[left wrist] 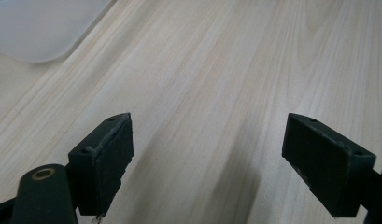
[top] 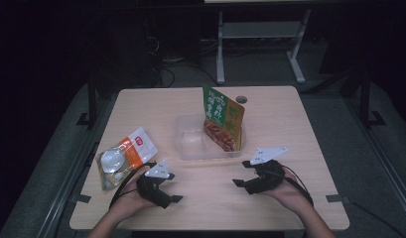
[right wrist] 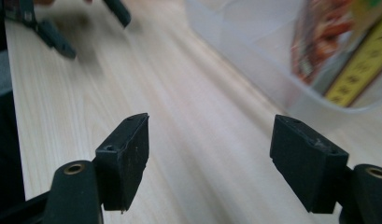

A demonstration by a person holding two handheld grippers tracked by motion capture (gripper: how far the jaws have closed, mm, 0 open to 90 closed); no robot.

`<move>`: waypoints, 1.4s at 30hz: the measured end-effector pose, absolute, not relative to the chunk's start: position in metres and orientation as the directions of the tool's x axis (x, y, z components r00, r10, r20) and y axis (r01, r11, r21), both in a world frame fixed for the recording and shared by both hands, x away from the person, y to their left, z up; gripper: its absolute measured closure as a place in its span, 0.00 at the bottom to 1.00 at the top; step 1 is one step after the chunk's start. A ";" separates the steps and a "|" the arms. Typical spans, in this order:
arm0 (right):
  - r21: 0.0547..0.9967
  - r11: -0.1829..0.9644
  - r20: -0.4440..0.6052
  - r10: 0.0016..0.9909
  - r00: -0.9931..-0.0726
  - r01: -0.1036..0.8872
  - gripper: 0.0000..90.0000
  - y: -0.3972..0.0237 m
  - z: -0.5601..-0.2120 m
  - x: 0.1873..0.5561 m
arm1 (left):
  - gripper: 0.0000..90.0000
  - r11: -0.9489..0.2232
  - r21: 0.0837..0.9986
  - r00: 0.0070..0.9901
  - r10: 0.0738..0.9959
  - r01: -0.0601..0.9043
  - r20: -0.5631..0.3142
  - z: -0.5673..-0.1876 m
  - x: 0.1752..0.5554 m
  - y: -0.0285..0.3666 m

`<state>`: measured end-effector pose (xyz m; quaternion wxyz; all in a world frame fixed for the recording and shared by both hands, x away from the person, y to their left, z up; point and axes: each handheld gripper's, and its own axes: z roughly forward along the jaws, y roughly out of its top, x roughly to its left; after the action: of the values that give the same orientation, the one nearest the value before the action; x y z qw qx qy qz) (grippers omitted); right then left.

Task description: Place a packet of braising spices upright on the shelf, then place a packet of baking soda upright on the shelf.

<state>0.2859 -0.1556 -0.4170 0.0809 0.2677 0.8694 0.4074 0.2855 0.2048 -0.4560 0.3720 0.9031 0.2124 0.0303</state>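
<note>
High view: orange-white pouch (top: 125, 155) beside left tongs (top: 176, 197)

Green-and-red food pouch (top: 221, 120) stands tilted inside clear plastic tub (top: 186, 146)

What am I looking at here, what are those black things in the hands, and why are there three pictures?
A person sits at a wooden table holding a hand-held gripper in each hand, a tool with two black jaws. The high view looks down from above: the left gripper and the right gripper both rest low over the near part of the table. The other two pictures come from small cameras riding on each gripper, looking along its jaws. Both stand open with bare wood between them, so nothing is held. On the table sits a clear plastic tub with a green and red food packet standing in it. To the left lies an orange and white packet.
</note>
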 end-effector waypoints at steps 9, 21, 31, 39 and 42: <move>0.709 0.588 0.079 0.482 -0.873 0.389 0.31 -0.138 -0.437 0.283 | 0.18 -0.653 0.669 0.908 0.411 0.355 -0.081 -0.445 0.289 0.218; 0.703 0.592 0.088 0.479 -0.874 0.395 0.31 -0.137 -0.440 0.285 | 0.18 -0.638 0.671 0.884 0.463 0.378 -0.058 -0.429 0.295 0.245; 0.703 0.594 0.091 0.470 -0.878 0.391 0.31 -0.135 -0.441 0.285 | 0.17 -0.605 0.678 0.841 0.539 0.418 -0.038 -0.409 0.311 0.291; 0.702 0.596 0.091 0.468 -0.879 0.390 0.31 -0.135 -0.442 0.286 | 0.16 -0.563 0.683 0.786 0.618 0.466 -0.026 -0.404 0.331 0.331; 0.701 0.595 0.093 0.470 -0.878 0.393 0.31 -0.135 -0.442 0.286 | 0.16 -0.553 0.678 0.758 0.652 0.485 -0.010 -0.404 0.339 0.344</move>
<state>0.2860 -0.1349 -0.4419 0.0507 0.2422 0.8915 0.3795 0.3390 0.3444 -0.4037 0.3429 0.8726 0.3256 0.1222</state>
